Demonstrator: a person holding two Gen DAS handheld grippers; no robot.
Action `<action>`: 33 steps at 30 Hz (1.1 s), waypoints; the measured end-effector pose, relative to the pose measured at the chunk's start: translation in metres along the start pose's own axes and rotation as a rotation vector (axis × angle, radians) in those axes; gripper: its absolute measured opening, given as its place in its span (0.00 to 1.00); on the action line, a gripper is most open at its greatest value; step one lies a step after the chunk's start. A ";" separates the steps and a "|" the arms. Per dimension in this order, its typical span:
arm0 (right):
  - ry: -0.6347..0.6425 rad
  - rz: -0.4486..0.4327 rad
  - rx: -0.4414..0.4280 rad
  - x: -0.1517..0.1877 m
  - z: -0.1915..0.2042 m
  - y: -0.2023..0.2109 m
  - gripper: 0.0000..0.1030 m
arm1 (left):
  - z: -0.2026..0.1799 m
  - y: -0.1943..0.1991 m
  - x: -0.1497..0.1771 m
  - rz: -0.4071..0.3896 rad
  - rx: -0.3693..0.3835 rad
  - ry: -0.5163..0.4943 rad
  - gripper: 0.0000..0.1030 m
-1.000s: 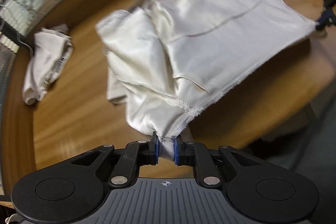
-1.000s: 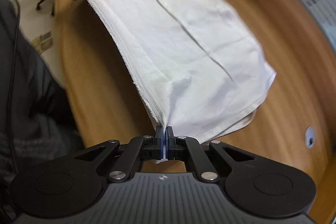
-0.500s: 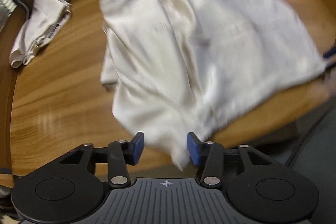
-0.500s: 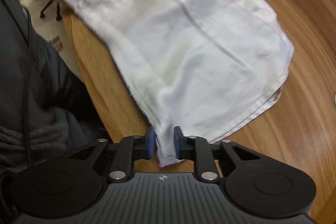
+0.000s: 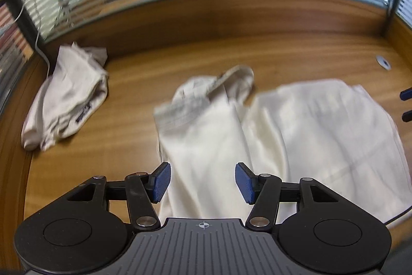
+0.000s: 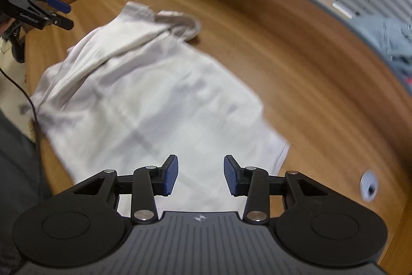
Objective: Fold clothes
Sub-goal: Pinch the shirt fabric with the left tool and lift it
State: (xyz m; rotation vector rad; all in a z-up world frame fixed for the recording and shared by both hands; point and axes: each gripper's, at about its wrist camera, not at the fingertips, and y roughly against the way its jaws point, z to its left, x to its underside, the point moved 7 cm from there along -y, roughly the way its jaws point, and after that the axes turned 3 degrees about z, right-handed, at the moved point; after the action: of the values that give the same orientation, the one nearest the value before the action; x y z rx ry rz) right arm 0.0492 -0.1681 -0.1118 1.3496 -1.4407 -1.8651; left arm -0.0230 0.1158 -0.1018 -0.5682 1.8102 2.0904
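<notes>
Both of your grippers are spread wide and hold nothing. Your left gripper (image 5: 203, 181) has its blue pads well apart, hovering over the near left part of the garment (image 5: 270, 143); cloth shows in the gap between the pads, but whether either pad touches it cannot be told. Your right gripper (image 6: 200, 175) is spread nearly as wide, its pads above the near edge of the same garment (image 6: 144, 105), with cloth lying beneath the gap.

Left to right in the left wrist view: a folded pile (image 5: 64, 99) of pale clothes sits at the far left of the tabletop (image 5: 134, 146), well apart from the garment. Then comes the garment itself, cream-white and spread mostly flat, its long axis running across your body from left to right. Its left part is bunched into lengthwise folds, with a ribbed band and a curled piece pointing away from you toward the back wall. Its right part lies smooth and broad, and its near edge reaches the front edge of the tabletop.

In the right wrist view your left gripper (image 6: 60, 12) shows at the upper left, raised above the garment's far corner and angled down toward it. Your right gripper points forward and slightly down across the cloth.
</notes>
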 end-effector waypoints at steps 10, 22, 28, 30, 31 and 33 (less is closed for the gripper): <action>0.051 -0.011 -0.040 -0.081 -0.035 -0.065 0.48 | -0.011 -0.070 -0.073 -0.009 -0.004 -0.115 0.57; 0.071 0.036 -0.109 -0.122 -0.043 -0.135 0.48 | -0.040 -0.151 -0.121 0.029 0.025 -0.313 0.57; 0.077 0.040 -0.105 -0.127 -0.047 -0.134 0.48 | -0.050 -0.166 -0.117 0.048 0.028 -0.331 0.04; 0.095 0.037 -0.092 -0.130 -0.047 -0.130 0.49 | -0.045 -0.157 -0.116 0.029 0.034 -0.267 0.04; 0.105 0.032 -0.084 -0.132 -0.047 -0.127 0.50 | -0.043 -0.148 -0.114 0.011 0.032 -0.252 0.04; 0.123 0.017 -0.070 -0.136 -0.046 -0.119 0.50 | -0.038 -0.126 -0.109 -0.025 0.022 -0.237 0.04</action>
State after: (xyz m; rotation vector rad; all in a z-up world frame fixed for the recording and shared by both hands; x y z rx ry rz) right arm 0.1749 -0.0386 -0.1599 1.3880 -1.3104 -1.7718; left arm 0.1360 0.0992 -0.1617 -0.3195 1.6805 2.0226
